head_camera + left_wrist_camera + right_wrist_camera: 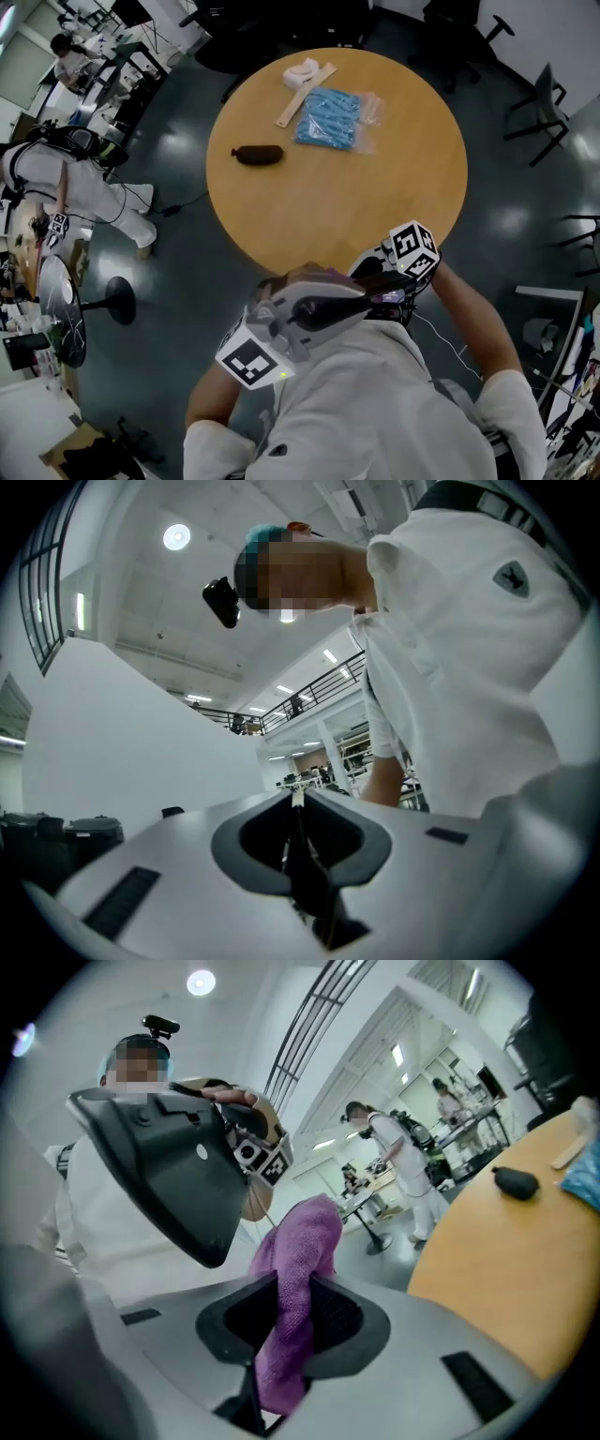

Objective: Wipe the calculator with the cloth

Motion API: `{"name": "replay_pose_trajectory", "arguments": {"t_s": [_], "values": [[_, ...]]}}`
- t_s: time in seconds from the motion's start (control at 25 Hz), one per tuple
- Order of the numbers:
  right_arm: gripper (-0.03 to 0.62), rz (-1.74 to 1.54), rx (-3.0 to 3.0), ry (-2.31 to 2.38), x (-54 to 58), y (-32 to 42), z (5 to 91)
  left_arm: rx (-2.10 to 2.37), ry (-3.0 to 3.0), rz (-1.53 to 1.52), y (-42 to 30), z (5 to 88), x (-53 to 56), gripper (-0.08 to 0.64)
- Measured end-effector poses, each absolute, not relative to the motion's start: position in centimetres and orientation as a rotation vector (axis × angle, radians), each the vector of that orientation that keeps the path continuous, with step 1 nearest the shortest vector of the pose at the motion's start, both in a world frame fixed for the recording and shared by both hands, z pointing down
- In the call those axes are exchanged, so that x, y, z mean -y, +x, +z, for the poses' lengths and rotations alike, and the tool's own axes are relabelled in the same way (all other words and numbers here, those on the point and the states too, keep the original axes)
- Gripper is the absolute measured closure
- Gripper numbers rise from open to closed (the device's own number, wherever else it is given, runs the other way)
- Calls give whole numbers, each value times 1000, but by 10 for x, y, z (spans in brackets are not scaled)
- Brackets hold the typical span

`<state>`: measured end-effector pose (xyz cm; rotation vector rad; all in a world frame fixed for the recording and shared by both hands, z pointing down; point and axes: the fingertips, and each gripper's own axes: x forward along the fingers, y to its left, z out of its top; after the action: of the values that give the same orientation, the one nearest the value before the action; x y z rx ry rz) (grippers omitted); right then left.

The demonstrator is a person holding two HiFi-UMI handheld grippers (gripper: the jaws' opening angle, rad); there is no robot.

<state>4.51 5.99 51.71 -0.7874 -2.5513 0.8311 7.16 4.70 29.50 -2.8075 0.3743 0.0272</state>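
Note:
The black calculator (169,1176) hangs in the air in front of the person's chest, gripped along one edge by my left gripper (298,810). In the left gripper view it shows only edge-on, as a thin dark slab (307,878) between the jaws. My right gripper (286,1297) is shut on a purple cloth (302,1241), which sticks up out of the jaws just right of the calculator. I cannot tell whether the cloth touches it. In the head view both grippers sit close together at the table's near edge, left gripper (323,309) and right gripper (384,281).
The round wooden table (394,178) carries a black pouch (258,155), a bagged blue packet (330,118), a wooden stick (305,94) and a white roll (302,70) at its far side. Chairs (548,103) stand around it. Another person (398,1162) stands beyond the table.

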Motion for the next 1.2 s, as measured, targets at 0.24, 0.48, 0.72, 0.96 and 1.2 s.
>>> {"name": "replay_pose_trajectory", "arguments": {"t_s": [0.24, 0.48, 0.72, 0.96, 1.2], "values": [[505, 860, 2784, -92, 24, 91, 545, -632, -2831, -58, 60, 329, -4, 517], [505, 948, 2808, 368, 60, 165, 563, -1025, -3034, -62, 37, 402, 41, 517], [505, 1030, 2808, 567, 52, 205, 568, -1376, -3121, 44, 8, 502, 87, 517], [505, 1116, 2796, 689, 39, 223, 570, -1741, -3210, 74, -21, 612, 116, 517], [505, 1173, 2772, 741, 27, 226, 571, -1985, -3246, 157, -53, 679, 130, 517]]}}
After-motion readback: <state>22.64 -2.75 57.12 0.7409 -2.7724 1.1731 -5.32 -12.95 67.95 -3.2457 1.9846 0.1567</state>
